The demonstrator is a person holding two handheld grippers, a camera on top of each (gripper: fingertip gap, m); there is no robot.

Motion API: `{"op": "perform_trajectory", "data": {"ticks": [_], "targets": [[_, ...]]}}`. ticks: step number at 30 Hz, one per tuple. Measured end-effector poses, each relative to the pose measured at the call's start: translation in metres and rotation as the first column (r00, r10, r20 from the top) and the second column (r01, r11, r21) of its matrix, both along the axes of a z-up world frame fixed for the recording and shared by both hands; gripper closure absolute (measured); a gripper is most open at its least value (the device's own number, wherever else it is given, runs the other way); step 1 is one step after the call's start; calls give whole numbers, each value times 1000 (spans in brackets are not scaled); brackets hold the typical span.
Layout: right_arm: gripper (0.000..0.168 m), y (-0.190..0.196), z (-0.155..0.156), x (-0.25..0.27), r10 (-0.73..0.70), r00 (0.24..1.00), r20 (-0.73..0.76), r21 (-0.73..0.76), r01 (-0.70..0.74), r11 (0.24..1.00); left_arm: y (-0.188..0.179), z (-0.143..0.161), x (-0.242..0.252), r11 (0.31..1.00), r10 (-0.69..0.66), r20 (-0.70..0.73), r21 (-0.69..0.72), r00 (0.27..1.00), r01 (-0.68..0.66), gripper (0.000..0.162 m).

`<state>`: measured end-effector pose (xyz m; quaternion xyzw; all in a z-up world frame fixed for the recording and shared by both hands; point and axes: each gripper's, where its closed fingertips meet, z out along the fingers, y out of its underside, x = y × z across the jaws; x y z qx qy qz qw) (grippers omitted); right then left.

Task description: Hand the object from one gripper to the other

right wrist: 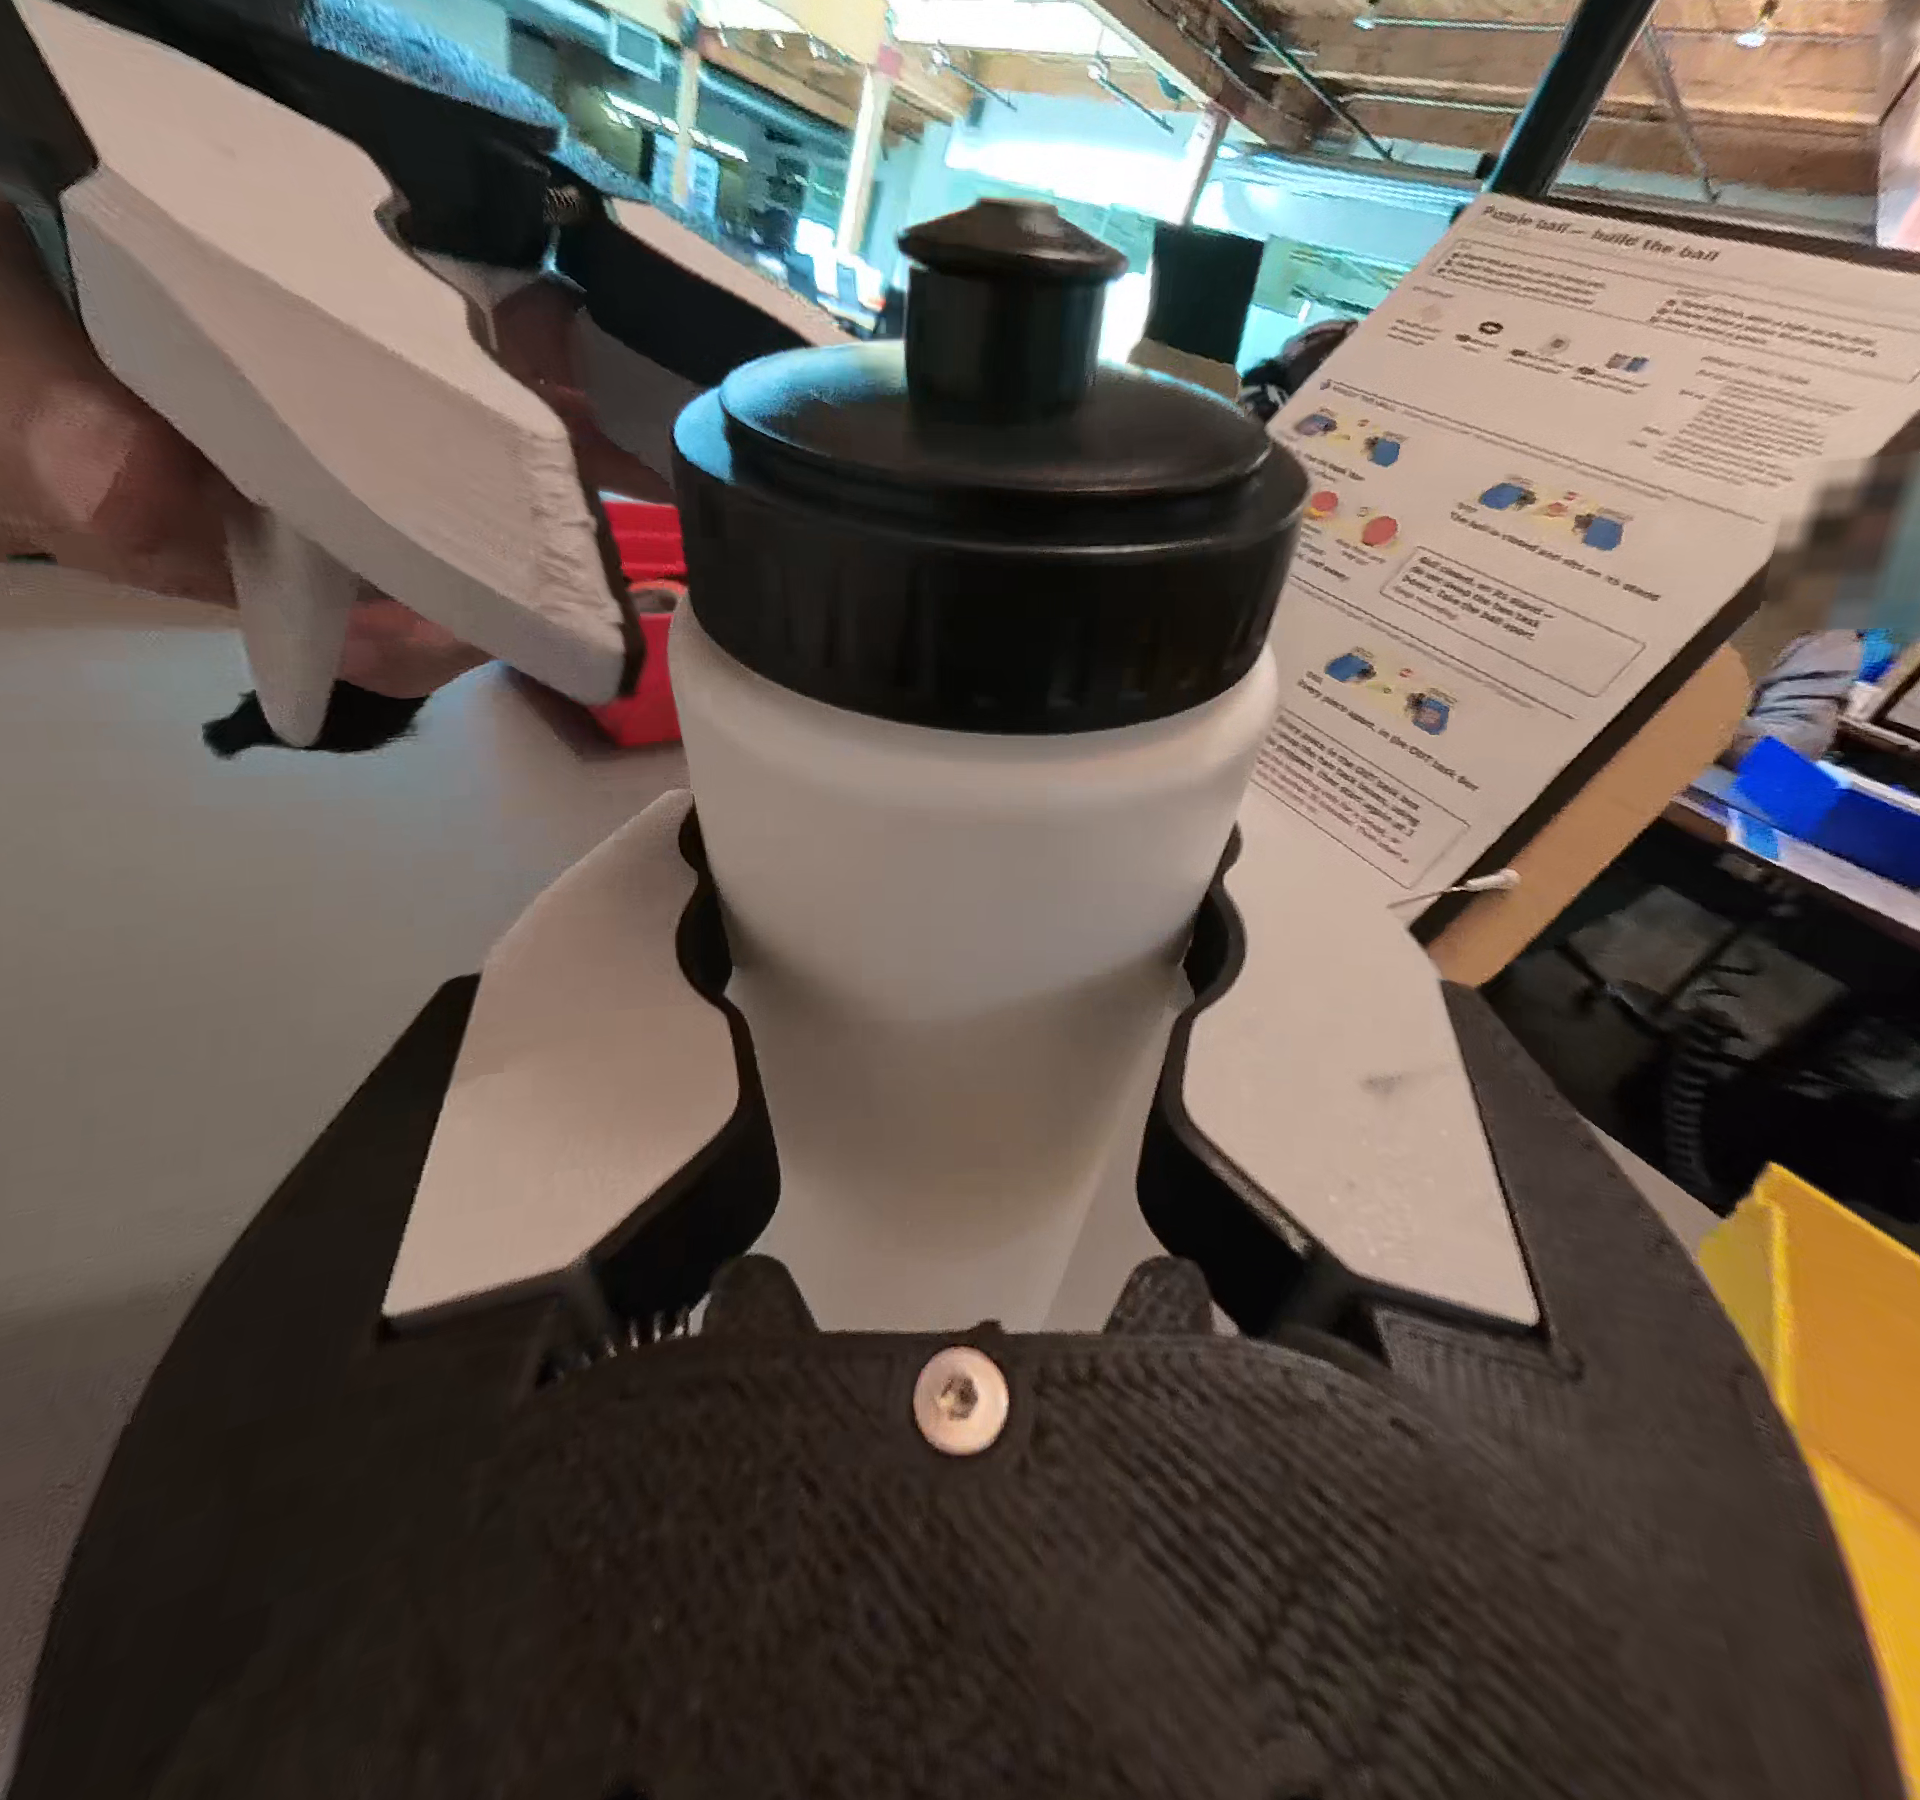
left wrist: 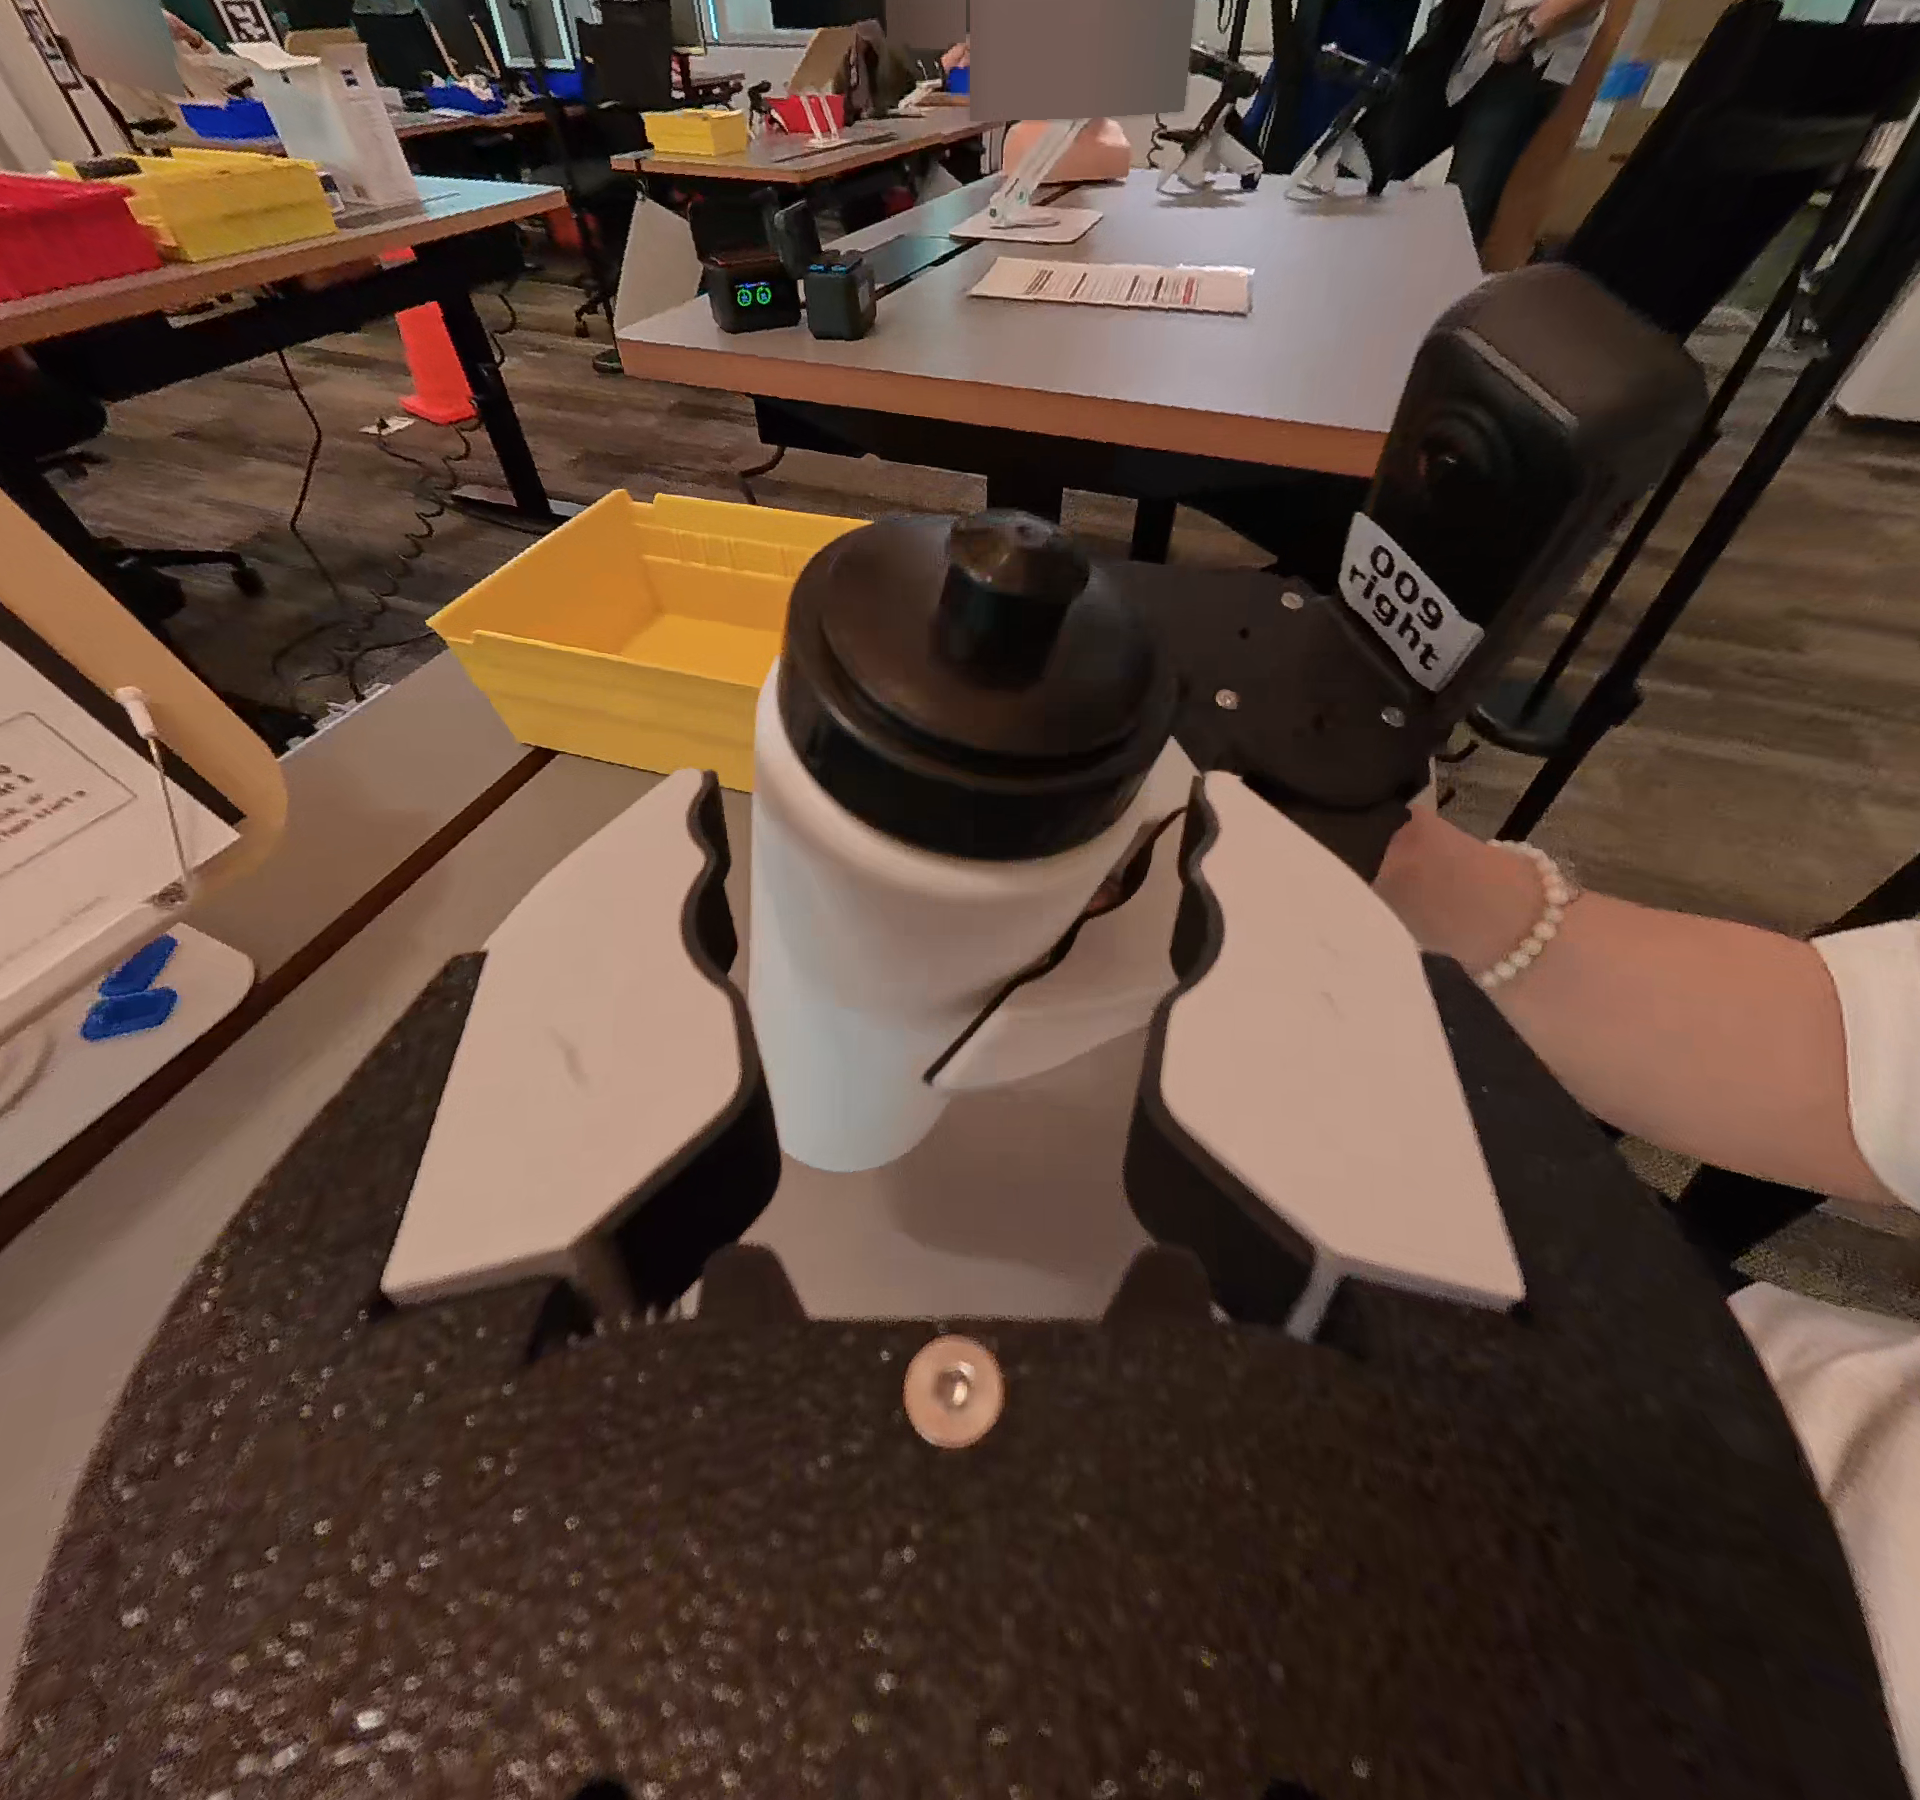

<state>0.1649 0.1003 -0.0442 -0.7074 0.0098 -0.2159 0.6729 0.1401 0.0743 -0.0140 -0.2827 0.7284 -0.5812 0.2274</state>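
Observation:
A white bottle [left wrist: 862, 919] with a black screw cap [left wrist: 966, 690] is held upright above the grey table [left wrist: 312, 1075]. My left gripper [left wrist: 956, 794] has its fingers closed against the bottle's left and right sides, just below the cap. My right gripper [right wrist: 956, 825] is shut on the bottle [right wrist: 966, 867] around its body. In the left wrist view one right-gripper finger [left wrist: 1049, 992] crosses the bottle's near side. In the right wrist view a left-gripper finger [right wrist: 364, 420] meets the bottle's shoulder; the other is hidden.
A yellow bin [left wrist: 644, 628] stands on the table behind the bottle and shows at the right edge of the right wrist view [right wrist: 1829, 1387]. An instruction board [right wrist: 1538, 545] leans nearby. A red item [right wrist: 644, 701] lies behind the bottle. A person's arm [left wrist: 1621, 1023] holds the right gripper. Tripod legs [left wrist: 1766, 400] stand to the right. One gripper's finger ends stand about 5 cm off the other's.

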Motion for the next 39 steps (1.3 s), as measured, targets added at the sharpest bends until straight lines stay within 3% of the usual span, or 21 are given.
{"op": "perform_trajectory", "data": {"ticks": [1,10,23,29,32,39], "targets": [[80,1,-2,0,-17,1000,5,-18,17,1000,-1,-2,1,1000,4,-5,-10,1000,-4,79],[80,7,-17,11,-176,982,72,-137,185,973,7,-22,14,988,150,-9,31,989,-150,85],[80,7,-26,14,-225,969,99,-208,241,948,9,-34,21,981,191,-61,-4,980,-192,82],[77,-1,-21,3,-99,995,29,-97,101,990,14,-31,22,973,141,-128,-168,982,-162,83],[67,-13,-23,3,-33,998,-51,-22,32,999,29,-19,23,955,136,-133,-246,982,-166,83],[64,-27,-50,14,-85,996,-23,35,86,996,48,5,24,864,91,-172,-476,981,-163,83]]}}
